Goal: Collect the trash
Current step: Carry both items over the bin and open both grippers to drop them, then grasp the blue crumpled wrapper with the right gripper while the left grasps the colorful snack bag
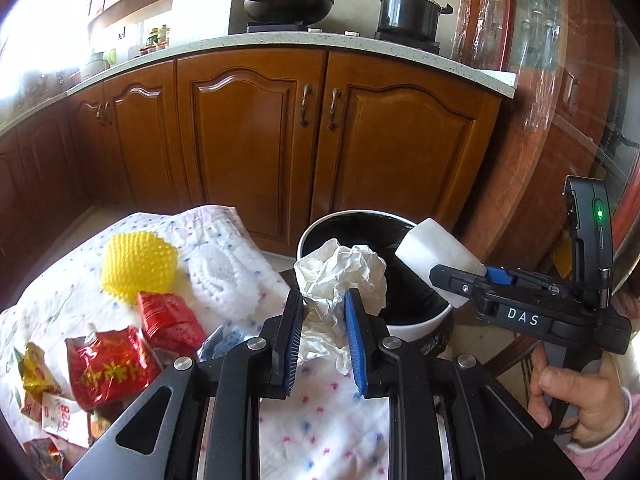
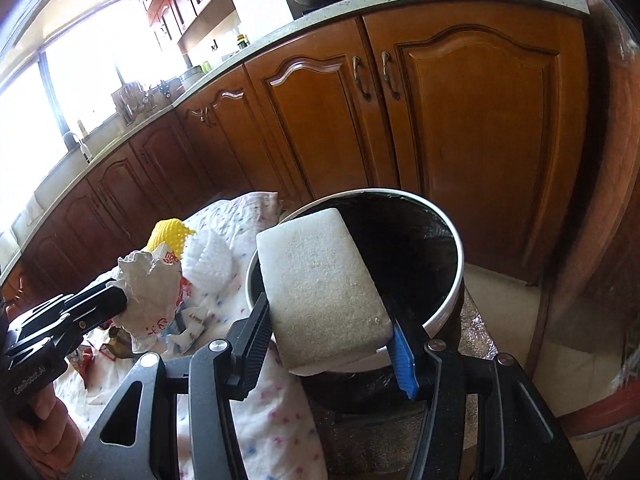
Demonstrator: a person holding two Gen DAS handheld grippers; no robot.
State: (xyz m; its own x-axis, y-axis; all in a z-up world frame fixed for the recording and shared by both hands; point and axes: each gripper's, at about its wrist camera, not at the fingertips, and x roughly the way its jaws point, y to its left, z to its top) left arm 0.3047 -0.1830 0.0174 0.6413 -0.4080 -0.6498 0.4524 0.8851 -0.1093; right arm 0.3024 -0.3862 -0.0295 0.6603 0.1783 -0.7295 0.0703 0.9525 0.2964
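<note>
The left gripper is clamped on a crumpled wad of white paper, its blue-padded fingers pressing the wad from both sides, and it holds the paper at the near rim of a white trash bin lined with a black bag. The right gripper is clamped across a white foam block, one black finger on its left side and one blue-padded finger on its right, and the block hangs over the open mouth of the bin, tilted. In the left wrist view the right gripper comes in from the right edge, carried by a hand in a pink sleeve, with the foam block above the bin's far right rim. The bin stands just beside a desk covered by a white cloth with small coloured dots. More trash lies on that cloth: a yellow spiky ball, a white foam net touching it on the right, two red snack wrappers near the front, and further wrappers in red, gold and white at the left edge. Behind stand brown wooden cabinets under a pale speckled worktop, which carries a black wok and a black pot on a stove.
</note>
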